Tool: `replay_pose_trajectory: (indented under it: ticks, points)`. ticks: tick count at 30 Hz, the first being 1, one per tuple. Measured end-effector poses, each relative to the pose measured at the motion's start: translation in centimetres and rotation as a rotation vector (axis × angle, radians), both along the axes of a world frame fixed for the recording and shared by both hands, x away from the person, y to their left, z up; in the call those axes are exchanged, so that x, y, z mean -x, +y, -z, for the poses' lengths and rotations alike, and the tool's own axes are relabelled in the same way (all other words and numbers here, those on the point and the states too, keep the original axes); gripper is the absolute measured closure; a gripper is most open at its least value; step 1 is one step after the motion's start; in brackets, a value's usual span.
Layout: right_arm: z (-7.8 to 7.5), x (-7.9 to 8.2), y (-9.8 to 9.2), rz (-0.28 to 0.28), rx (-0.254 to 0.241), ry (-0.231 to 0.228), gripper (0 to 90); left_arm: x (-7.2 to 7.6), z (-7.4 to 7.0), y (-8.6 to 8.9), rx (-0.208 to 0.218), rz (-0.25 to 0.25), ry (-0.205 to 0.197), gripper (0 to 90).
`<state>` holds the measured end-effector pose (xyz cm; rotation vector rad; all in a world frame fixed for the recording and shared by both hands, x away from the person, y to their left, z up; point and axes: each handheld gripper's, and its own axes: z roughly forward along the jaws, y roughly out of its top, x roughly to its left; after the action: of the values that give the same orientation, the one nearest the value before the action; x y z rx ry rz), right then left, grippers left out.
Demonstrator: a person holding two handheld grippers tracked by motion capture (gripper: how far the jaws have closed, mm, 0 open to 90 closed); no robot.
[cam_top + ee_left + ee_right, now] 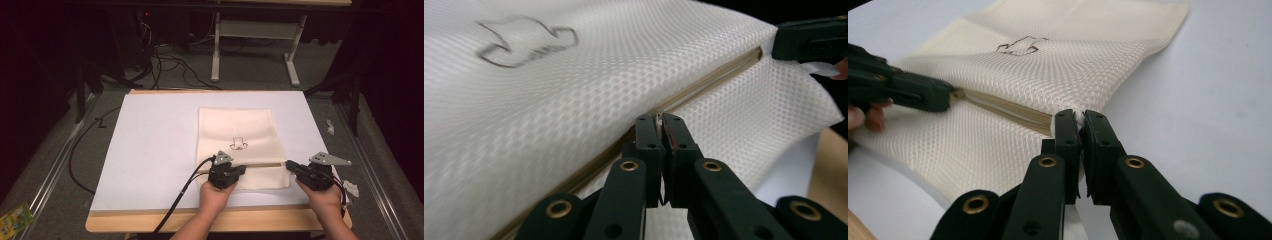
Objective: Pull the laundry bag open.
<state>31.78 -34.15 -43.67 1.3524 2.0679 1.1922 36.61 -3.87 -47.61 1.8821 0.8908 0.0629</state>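
Presently: one cream mesh bag (235, 135) with a small drawn outline, lying flat on a white sheet (150, 150) on the table (200, 220), near the front edge. A tan zipper (1003, 107) crosses its near end. Left tool (659, 122) is clamped on what looks like the zipper pull; right tool (1079, 120) is clamped on the bag's edge at the zipper's end. Recommended handling: anchor the right grip firmly, draw the left along the zipper line, keeping the mesh taut and low.
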Motion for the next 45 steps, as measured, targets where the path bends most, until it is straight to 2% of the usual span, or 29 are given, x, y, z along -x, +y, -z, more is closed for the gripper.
replay_pose_trajectory:
  ticks: [3,8,11,12,13,14,15,17,19,20,24,27,28,30,32,34,40,43,45]
  points:
    - [-0.2,-0.1,0.2,-0.003,0.018,-0.013,87.0,0.0,-0.5,1.2,-0.065,0.01,-0.007,87.6]
    - [0.0,-0.1,-0.4,0.016,0.032,-0.009,86.8,0.1,-1.1,6.3,-0.153,-0.031,0.007,87.6]
    - [0.1,-0.1,-1.5,0.046,0.026,-0.006,86.8,0.4,-0.9,10.2,-0.199,-0.087,0.021,87.6]
    - [0.0,0.0,-1.9,0.062,0.029,-0.005,86.8,0.5,-0.7,11.6,-0.198,-0.104,0.03,87.6]
    - [0.1,0.0,-2.3,0.061,0.017,-0.008,86.5,0.5,-0.4,12.7,-0.164,-0.087,0.053,87.6]
    - [0.2,-0.1,-2.6,0.028,-0.025,0.009,86.4,0.8,0.0,13.1,-0.158,-0.093,0.055,87.6]
    - [0.3,0.0,-2.1,0.021,-0.022,0.022,86.4,1.1,0.3,13.2,-0.178,-0.099,0.045,87.6]
    - [0.3,0.2,-0.8,0.003,0.079,-0.001,86.2,1.2,0.4,13.0,-0.194,-0.098,0.04,87.4]
    - [0.2,0.3,-0.5,-0.001,0.091,-0.021,85.5,1.1,0.1,13.2,-0.173,-0.082,0.046,87.1]
    - [0.2,0.4,-0.6,0.005,0.083,-0.015,84.7,1.2,0.1,13.3,-0.164,-0.076,0.033,86.9]
    - [0.7,0.4,-1.3,0.001,0.056,0.011,82.1,1.5,-0.3,13.4,-0.174,-0.033,-0.025,82.4]
    - [0.7,0.4,-1.4,-0.005,0.053,-0.002,78.1,1.5,-0.9,13.7,-0.174,-0.04,-0.061,75.5]
    - [0.7,0.4,-1.4,-0.002,0.048,-0.005,75.2,1.5,-1.1,13.8,-0.159,-0.043,-0.071,73.3]
    - [0.7,0.4,-1.5,-0.001,0.042,-0.029,66.2,1.5,-1.6,14.3,-0.156,-0.073,-0.105,66.3]
    - [0.5,0.5,-1.7,0.005,0.031,-0.038,59.6,1.5,-2.0,15.0,-0.175,-0.109,-0.135,61.0]
    - [0.5,0.5,-2.0,0.011,0.027,-0.049,53.4,1.3,-2.3,16.1,-0.171,-0.149,-0.145,53.6]
    - [0.6,0.3,-3.0,0.07,0.068,-0.073,33.6,0.9,-3.4,20.7,-0.172,-0.282,-0.201,36.9]
    - [0.6,0.3,-4.0,0.102,0.063,-0.089,27.8,1.3,-3.6,23.0,-0.207,-0.323,-0.237,30.6]
    - [0.6,0.4,-4.6,0.125,0.049,-0.094,25.1,1.7,-3.4,24.3,-0.205,-0.35,-0.236,27.1]
